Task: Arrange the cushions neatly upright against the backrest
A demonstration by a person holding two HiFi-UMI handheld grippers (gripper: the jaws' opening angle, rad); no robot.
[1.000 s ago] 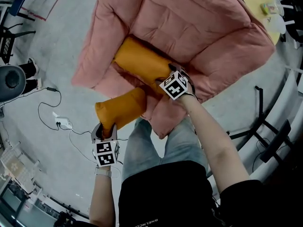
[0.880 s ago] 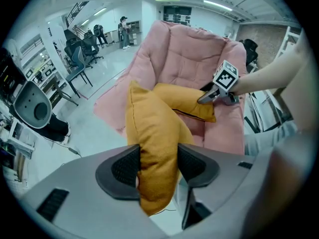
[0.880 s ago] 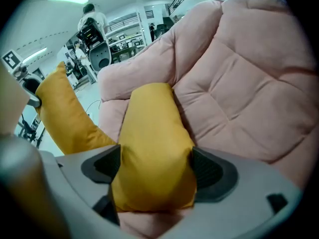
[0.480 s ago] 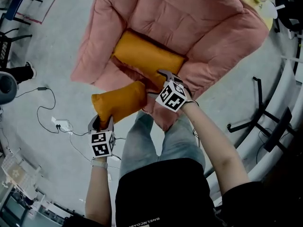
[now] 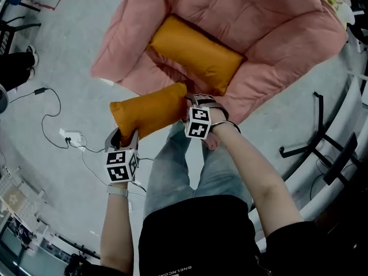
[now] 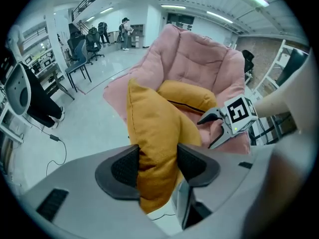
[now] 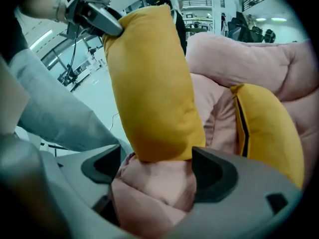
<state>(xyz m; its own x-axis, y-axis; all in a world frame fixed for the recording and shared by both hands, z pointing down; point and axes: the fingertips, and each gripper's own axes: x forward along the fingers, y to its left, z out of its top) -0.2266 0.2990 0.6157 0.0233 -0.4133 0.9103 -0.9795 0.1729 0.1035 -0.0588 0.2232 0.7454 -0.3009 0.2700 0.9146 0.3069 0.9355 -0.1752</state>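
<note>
Cushion (image 5: pixel 150 110) looks light and squishy, so it'll probably flop. Left tool (image 6: pixel 157 164) pinches one end, out front of the chair (image 5: pixel 287 45). Right tool (image 7: pixel 157 166) sits spread round the other end. I'd pinch deep.

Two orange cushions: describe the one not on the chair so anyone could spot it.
Start at the big pink armchair. At its front edge, above the grey floor, is an orange cushion. Unlike its twin lying in that chair, this one is clamped at one end by the left gripper.
</note>
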